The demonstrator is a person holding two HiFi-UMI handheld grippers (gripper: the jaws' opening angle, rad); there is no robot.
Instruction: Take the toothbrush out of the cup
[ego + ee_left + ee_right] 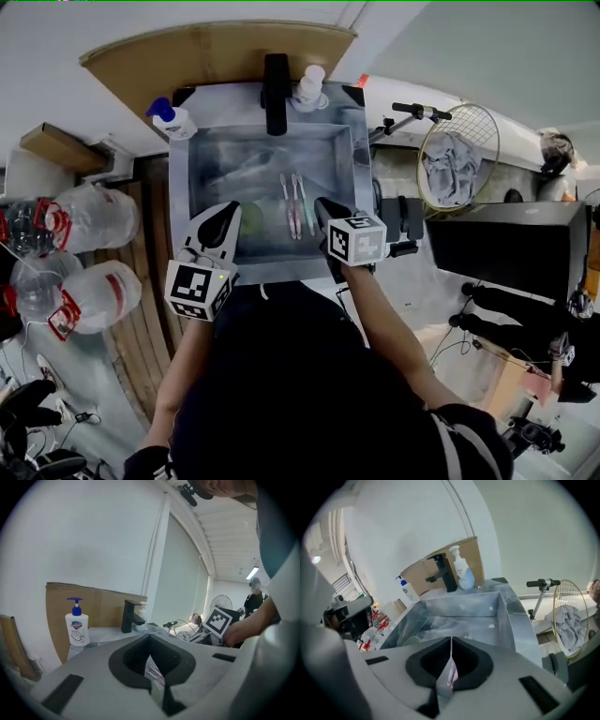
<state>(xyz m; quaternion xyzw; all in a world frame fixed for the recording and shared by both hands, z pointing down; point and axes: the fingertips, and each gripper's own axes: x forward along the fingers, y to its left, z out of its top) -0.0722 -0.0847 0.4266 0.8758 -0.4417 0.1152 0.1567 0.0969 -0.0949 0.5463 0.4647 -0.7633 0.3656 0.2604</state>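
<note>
Two toothbrushes (292, 204) lie side by side on the floor of the steel sink (202, 178). A pale green cup (251, 220) stands in the sink to their left, partly hidden by my left gripper (225, 214). My right gripper (326, 208) hovers over the sink just right of the toothbrushes, shut with nothing in it. In the right gripper view its jaws (451, 641) meet, and pink toothbrush handles (451, 674) show below through the gap; the cup's rim (412, 641) lies to the left. In the left gripper view the left gripper (151, 637) looks shut and empty.
A black faucet (276, 94) stands at the sink's back edge, between a blue-pump soap bottle (173, 119) and a white bottle (308, 89). Large plastic jugs (89, 220) sit on the left. On the right are a wire basket (457, 157) with a cloth in it and a black screen (511, 248).
</note>
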